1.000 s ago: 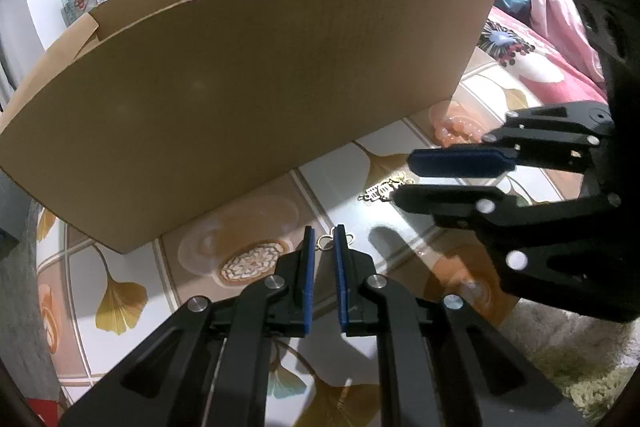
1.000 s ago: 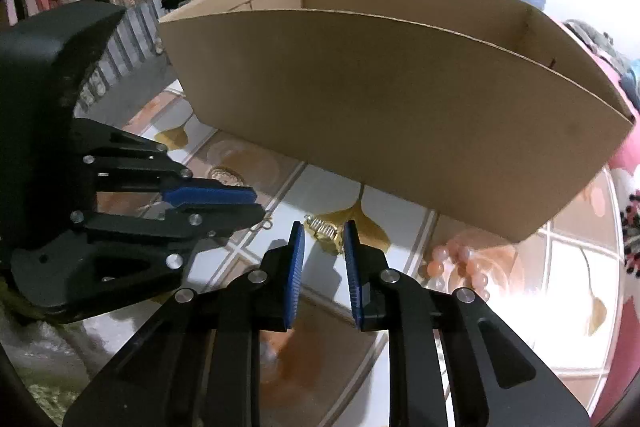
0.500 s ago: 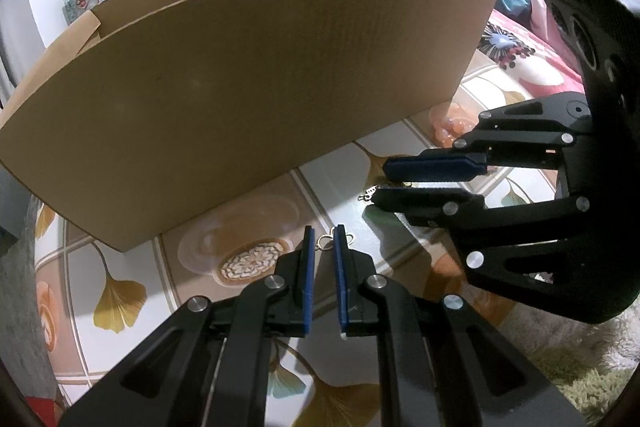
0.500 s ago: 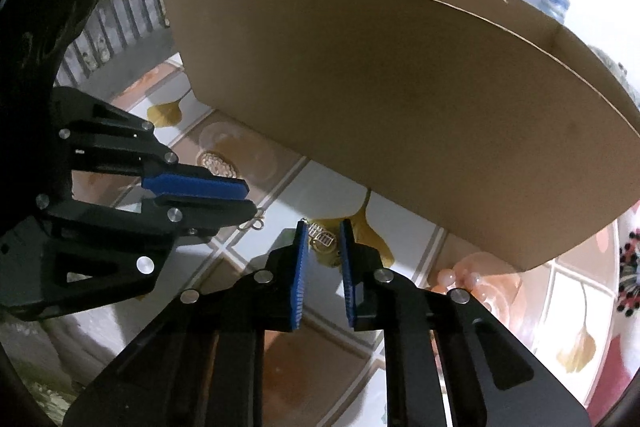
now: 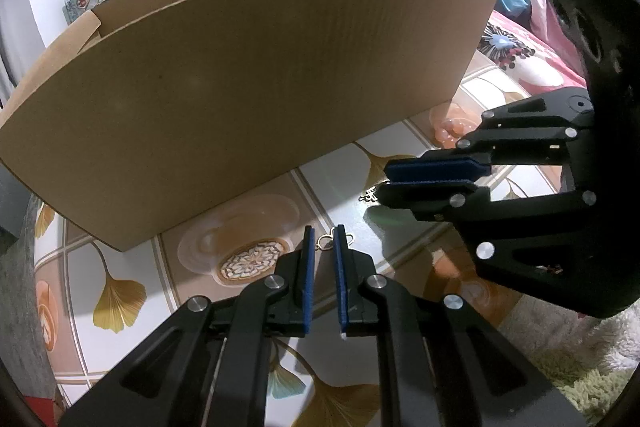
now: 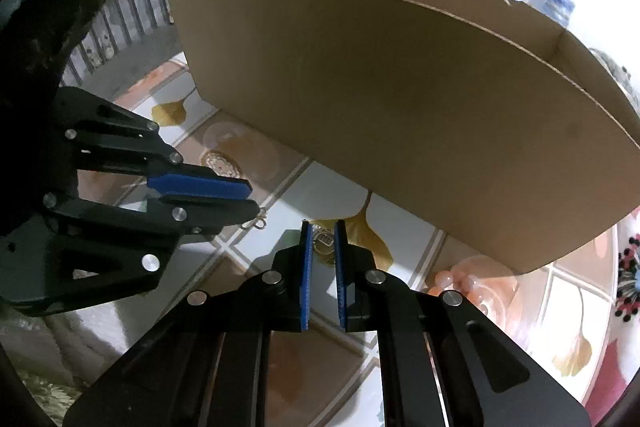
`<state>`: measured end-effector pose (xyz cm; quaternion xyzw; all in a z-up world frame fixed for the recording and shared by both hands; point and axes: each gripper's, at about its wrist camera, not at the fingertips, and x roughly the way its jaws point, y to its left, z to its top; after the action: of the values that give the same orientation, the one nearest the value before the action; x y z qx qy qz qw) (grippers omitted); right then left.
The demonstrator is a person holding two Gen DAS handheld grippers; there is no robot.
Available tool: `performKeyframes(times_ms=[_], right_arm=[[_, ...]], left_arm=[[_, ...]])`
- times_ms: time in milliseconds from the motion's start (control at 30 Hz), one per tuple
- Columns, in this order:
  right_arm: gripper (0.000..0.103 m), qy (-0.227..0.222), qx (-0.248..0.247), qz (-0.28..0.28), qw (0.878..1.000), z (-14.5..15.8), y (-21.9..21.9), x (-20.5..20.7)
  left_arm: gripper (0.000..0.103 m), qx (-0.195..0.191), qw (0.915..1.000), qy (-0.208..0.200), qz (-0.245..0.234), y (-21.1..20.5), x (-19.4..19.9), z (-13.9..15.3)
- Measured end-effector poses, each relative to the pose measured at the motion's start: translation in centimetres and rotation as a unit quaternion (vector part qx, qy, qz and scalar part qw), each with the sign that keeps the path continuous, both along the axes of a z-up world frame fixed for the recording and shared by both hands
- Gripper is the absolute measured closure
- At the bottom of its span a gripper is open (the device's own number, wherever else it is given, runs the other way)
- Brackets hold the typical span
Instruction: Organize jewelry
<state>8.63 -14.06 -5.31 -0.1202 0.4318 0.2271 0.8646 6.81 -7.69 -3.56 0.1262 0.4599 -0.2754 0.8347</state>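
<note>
Corrugated brown card fills the far half of both views: an open cardboard box (image 5: 256, 99) stands on the glossy worktop (image 5: 192, 291) patterned with ginkgo leaves, presumably the place the jewelry is meant to go. Two small pieces lie on the worktop just in front of its near wall. The left claw (image 5: 323, 239) is low over the surface with its blue pads a narrow gap apart, straddling a thin gold wire earring (image 5: 325, 240); the pads frame the piece but I cannot tell whether they touch it, and it appears to rest on the worktop. To its right, the right claw (image 6: 321, 237) is set the same way, a slim gap between its pads, around a gold rectangular pendant (image 6: 324, 242) lying on a yellow leaf; nothing is lifted there either. The claws sit close side by side, so each piece can likely be pinched at once. Such flat, light pieces will probably need the pad tips pressed right down to the surface. A cluster of pink beads (image 6: 456, 281) waits further right, near the box's right corner.
</note>
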Motion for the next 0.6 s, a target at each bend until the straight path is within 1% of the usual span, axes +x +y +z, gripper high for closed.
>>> performKeyframes(times_ms=[233, 367, 500, 600], right_arm=[[0.094, -0.006, 0.01, -0.003, 1.0, 0.9, -0.4, -0.7], [0.094, 0.002, 0.016, -0.013, 1.0, 0.8, -1.2, -1.5], [0.094, 0.015, 0.02, -0.029, 0.999, 0.3, -1.7, -2.2], [0.094, 0.022, 0.024, -0.039, 0.999, 0.0, -2.2, -2.3]], left_arm=[[0.094, 0.0, 1.0, 0.0, 0.0, 0.0, 0.0, 0.0], [0.094, -0.001, 1.0, 0.002, 0.003, 0.0, 0.0, 0.0], [0.094, -0.028, 0.9996, 0.005, 0.004, 0.1, -0.1, 1.0], [0.093, -0.029, 0.9996, 0.006, -0.004, 0.1, -0.5, 1.3]])
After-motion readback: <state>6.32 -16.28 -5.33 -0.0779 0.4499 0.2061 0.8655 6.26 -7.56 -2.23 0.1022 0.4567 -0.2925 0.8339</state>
